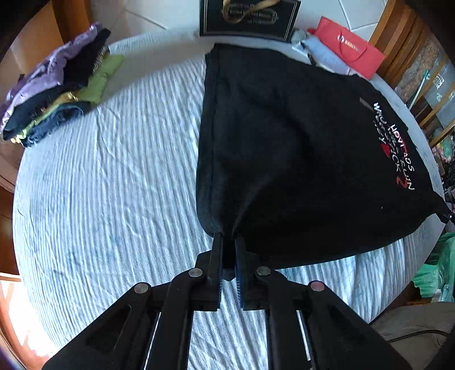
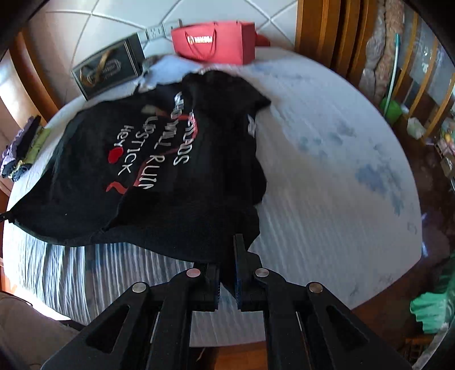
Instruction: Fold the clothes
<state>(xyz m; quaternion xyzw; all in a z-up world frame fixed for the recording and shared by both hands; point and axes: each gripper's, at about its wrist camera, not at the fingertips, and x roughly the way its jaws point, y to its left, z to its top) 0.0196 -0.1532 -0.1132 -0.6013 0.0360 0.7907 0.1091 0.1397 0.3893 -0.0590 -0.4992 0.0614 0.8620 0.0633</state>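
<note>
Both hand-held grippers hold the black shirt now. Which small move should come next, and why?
Probably carry the near edge forward over the shirt. The left hand-held gripper and right hand-held gripper each pinch the near edge of the black printed T-shirt, raised off the pale striped bedsheet, its far part lying there.

Round table under a pale blue ribbed cloth; at its far edge, 1 black box with gold ribbon and 1 red paper bag with white logo and cord handles. Light blue fabric beside the bag. Green item off the table's edge, tiled floor beyond.
</note>
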